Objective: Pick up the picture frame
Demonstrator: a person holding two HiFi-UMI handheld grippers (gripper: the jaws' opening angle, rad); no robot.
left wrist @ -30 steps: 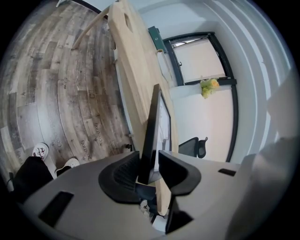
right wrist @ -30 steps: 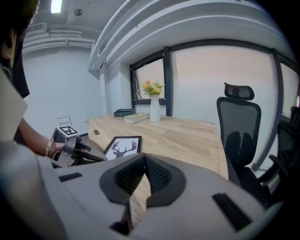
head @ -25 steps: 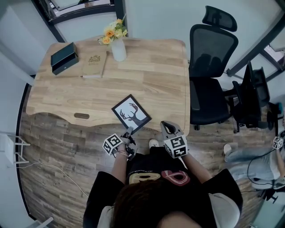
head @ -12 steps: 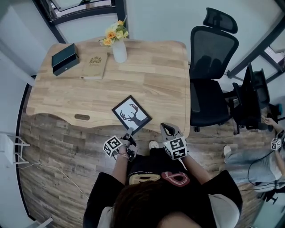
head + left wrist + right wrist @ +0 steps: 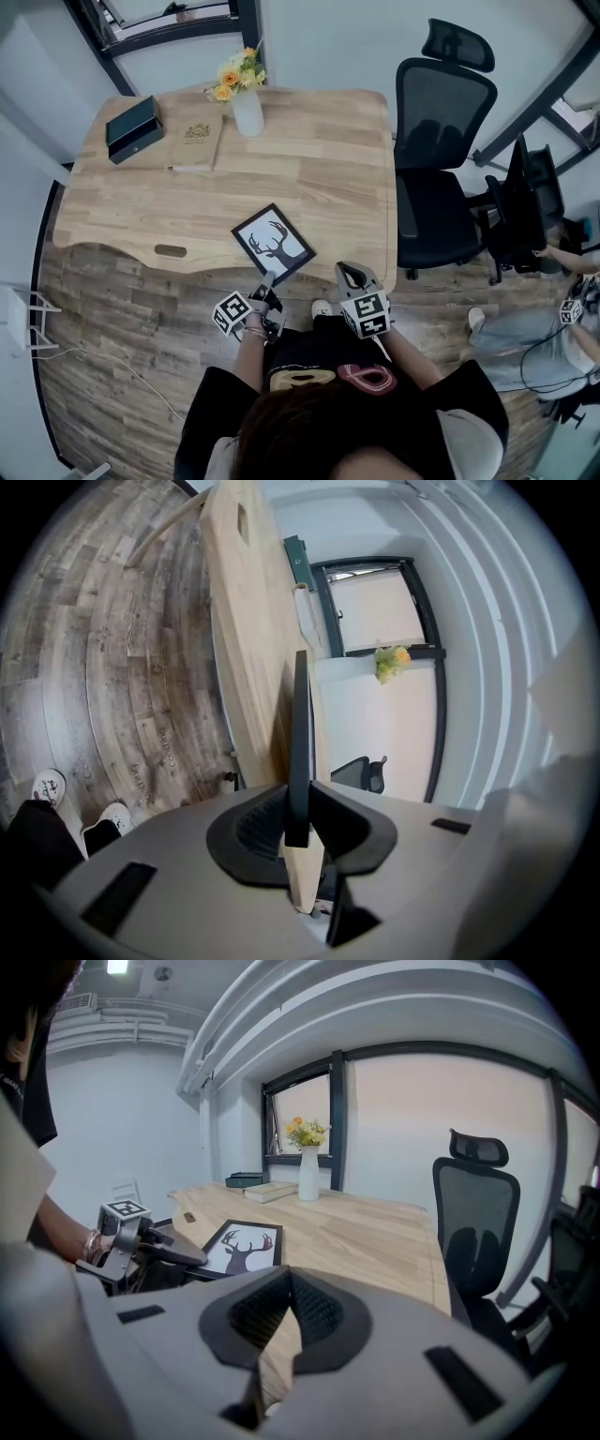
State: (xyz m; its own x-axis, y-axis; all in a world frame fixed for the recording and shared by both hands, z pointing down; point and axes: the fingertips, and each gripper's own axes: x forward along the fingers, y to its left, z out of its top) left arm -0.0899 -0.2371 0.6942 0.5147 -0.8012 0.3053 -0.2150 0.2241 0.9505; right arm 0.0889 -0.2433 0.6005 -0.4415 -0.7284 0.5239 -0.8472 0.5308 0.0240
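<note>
While my left gripper (image 5: 266, 284) has just been closing, the picture frame (image 5: 273, 243) lies at the bench's (image 5: 328, 169) six o'clock edge, its near corner between pads that appear to press it. Grasp in hand; next, I judge, a firm pinch and level lift. My right gripper (image 5: 350, 275) idles, jaws together on nothing. At twelve o'clock the vase (image 5: 248, 111) holds flowers (image 5: 234, 75); the box (image 5: 131, 128) at ten is closed.
</note>
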